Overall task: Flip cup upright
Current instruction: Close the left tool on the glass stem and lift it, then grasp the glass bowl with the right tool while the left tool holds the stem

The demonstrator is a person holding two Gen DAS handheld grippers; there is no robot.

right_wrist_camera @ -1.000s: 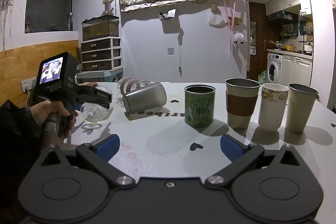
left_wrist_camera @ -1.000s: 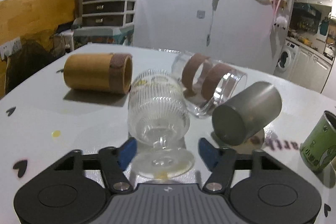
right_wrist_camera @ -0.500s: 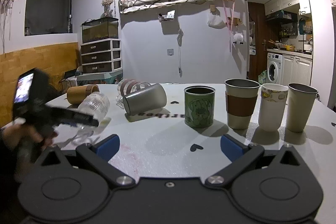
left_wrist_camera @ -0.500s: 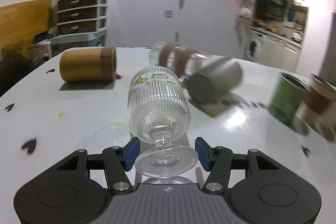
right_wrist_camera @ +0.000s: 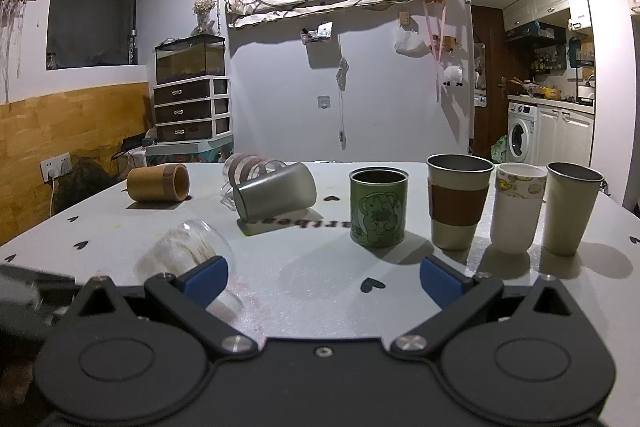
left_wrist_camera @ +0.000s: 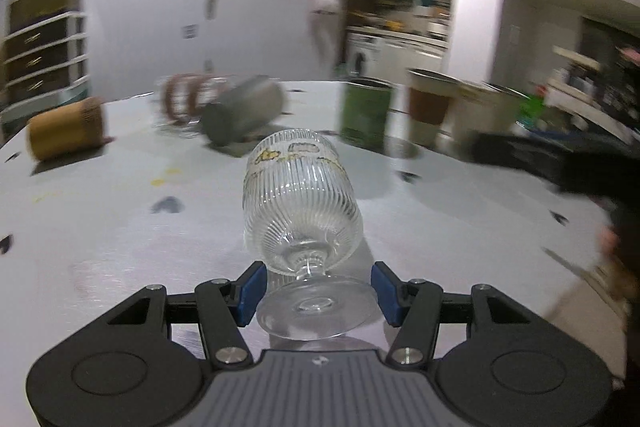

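Left tongs [left_wrist_camera: 316, 289] clamp the round foot of the ribbed glass goblet [left_wrist_camera: 301, 205], blue pads against its rim; the goblet is carried tilted, mouth forward, above the white counter [left_wrist_camera: 100, 227]. Right tongs [right_wrist_camera: 322, 277] spread wide, holding nothing. Beyond: a steel cup [right_wrist_camera: 275, 195] on its side, a bamboo cup [right_wrist_camera: 158, 183] lying left, and a green can [right_wrist_camera: 378, 207] upright.

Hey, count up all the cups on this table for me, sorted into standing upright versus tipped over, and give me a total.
Upright: 4: green tin cup, sleeved metal cup, white paper cup, plain metal cup
Tipped over: 4: ribbed glass goblet held by the left gripper, bamboo cup, clear banded glass, grey metal cup
Total: 8
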